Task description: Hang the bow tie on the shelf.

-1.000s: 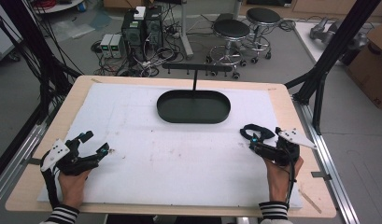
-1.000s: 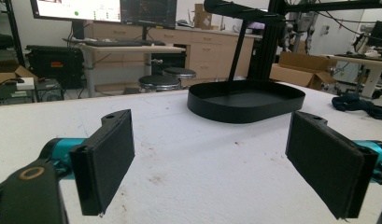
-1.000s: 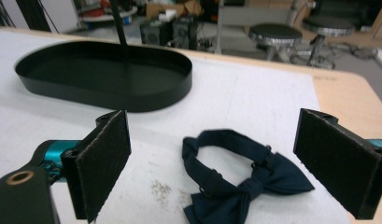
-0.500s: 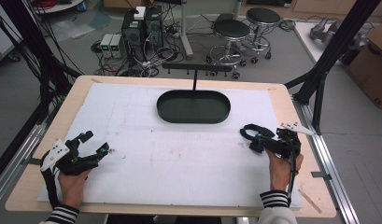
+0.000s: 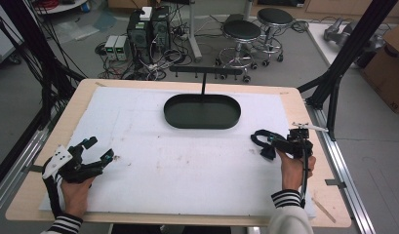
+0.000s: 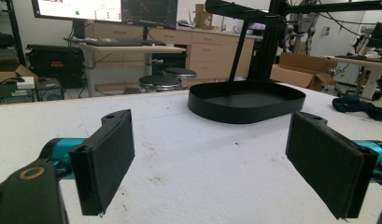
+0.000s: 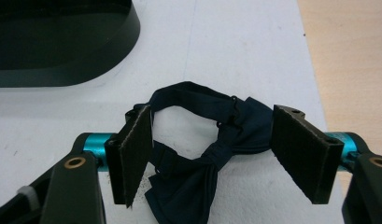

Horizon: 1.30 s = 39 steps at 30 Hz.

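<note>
Left gripper [image 5: 97, 155] rests low on the white surface [image 5: 187, 165], well to the near-left of the black oval tray [image 5: 202, 111]. Jaws spread wide, nothing between them; in the left gripper view both pads [image 6: 109, 158] stand apart over bare mat, aimed at the tray. Reads as a parked, waiting hand, kept out of the work.

Black oval tray sits at the far middle of the surface, empty, with a thin T-shaped stand [image 5: 204, 73] rising behind it. Likely the drop-off spot, set where either hand can reach it.

Dark navy bow tie [image 7: 202, 158] lies flat on the surface, to the near-right of the tray and well clear of its wall. Neck strap loops out toward the tray; the knot and wings lie nearest the gripper.

Right gripper [image 5: 265, 145] straddles the bow tie on the side away from the tray. Its jaws have just been closing, with the bow tie between them. In the right gripper view one pad [image 7: 135, 149] is at the edge of the cloth, the other [image 7: 303, 151] stands off from it, so the gripper is not yet clenched. The jaws bracket the knot, probably because that is the firmest, thickest part to pinch for a lift.
</note>
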### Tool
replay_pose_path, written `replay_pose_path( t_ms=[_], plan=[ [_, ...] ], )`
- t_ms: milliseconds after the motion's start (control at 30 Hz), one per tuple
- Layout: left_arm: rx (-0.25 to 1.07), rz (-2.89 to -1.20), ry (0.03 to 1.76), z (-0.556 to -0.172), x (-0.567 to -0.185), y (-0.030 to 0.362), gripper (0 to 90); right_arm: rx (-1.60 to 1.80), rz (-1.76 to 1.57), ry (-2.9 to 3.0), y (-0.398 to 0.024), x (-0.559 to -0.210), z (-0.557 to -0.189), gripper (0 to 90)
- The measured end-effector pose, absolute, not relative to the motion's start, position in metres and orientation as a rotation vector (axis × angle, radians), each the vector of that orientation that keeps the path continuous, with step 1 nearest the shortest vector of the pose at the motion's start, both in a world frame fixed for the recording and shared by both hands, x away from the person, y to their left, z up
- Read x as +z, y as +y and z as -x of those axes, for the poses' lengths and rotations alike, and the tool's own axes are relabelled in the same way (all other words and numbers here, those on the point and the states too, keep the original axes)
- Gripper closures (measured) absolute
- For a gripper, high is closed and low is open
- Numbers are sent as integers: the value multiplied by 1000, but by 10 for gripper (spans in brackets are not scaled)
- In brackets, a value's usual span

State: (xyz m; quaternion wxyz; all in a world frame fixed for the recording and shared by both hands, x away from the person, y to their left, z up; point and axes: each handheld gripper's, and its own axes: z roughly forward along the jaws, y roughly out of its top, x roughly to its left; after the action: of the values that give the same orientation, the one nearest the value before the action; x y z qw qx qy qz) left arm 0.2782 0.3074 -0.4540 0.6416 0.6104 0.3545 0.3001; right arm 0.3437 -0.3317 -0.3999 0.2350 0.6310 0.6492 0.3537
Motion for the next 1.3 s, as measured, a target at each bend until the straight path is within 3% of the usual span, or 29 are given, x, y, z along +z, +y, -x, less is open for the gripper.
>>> replay_pose_path(
  t_ms=[433, 900, 1300],
  plan=[
    [683, -1390, 808, -278, -454, 307, 159, 884, -1844, 1784, -332, -408, -357, 342],
    [682, -1387, 811, -279, -454, 308, 159, 815, -1976, 1740, -328, -418, -366, 517],
    [683, -1389, 815, -279, -454, 308, 160, 706, -2056, 1766, -324, -421, -375, 553]
  ],
)
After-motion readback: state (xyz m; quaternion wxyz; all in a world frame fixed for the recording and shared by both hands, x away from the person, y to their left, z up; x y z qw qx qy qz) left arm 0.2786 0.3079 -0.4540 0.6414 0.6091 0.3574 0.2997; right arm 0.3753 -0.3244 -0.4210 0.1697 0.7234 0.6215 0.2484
